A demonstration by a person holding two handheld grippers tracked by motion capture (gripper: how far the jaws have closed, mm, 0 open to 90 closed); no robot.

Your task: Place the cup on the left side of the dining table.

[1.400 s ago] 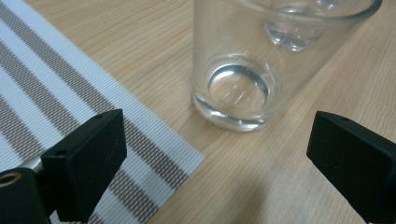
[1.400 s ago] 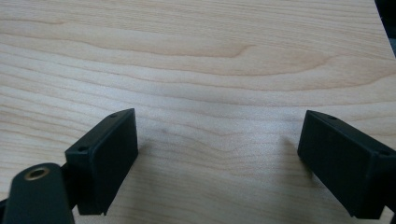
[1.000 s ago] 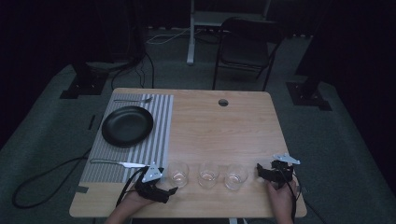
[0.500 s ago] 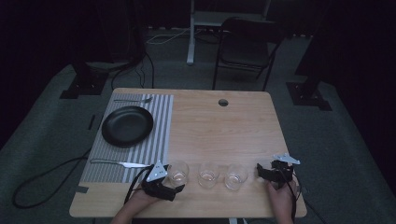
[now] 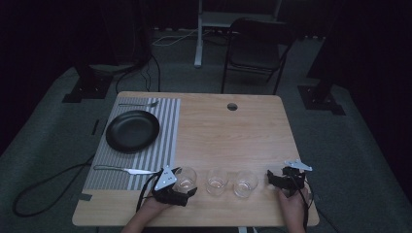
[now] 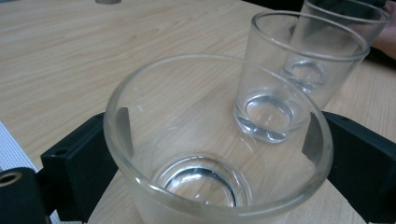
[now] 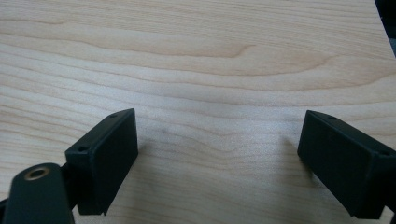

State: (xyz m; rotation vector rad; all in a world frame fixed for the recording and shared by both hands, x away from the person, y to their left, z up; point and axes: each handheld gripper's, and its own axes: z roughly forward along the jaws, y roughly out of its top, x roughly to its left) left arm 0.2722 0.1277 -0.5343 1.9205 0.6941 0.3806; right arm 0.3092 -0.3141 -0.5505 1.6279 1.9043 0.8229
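Where the left gripper (image 6: 215, 154) straddles the glass (image 6: 219, 140), contact stays unclear.

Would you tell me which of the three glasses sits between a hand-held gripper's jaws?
The leftmost glass, nearest the striped mat: the left hand-held gripper has a jaw on each side. The other two stand free.

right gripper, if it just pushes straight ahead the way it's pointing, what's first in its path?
Probably nothing nearby. The right gripper stands open over bare table, wood grain running on between its jaws. In the high view it seems to point leftward toward the nearest glass, though that angle is hard to judge.
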